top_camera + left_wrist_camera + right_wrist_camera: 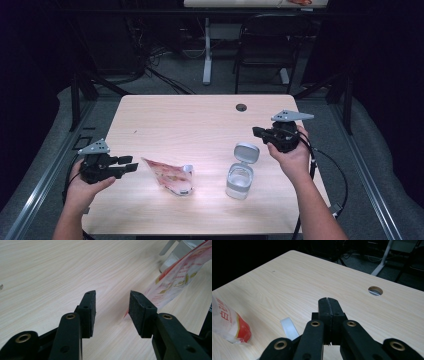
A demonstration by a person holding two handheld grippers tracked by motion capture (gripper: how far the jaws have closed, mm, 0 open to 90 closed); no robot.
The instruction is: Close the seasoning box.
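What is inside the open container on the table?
The container, seen from the high view with its hinged lid flipped back, looks clear-walled with nothing evident inside. Glare on the walls hides its bottom, so a thin layer of contents cannot be ruled out.

Left gripper (131,166) spread wide (nothing between its fingers); right gripper (256,131) pressed closed.

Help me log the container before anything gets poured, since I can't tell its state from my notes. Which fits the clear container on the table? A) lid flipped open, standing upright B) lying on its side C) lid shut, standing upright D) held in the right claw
A: the clear container stands upright on the table with its hinged lid flipped up and back, and the right claw is apart from it.
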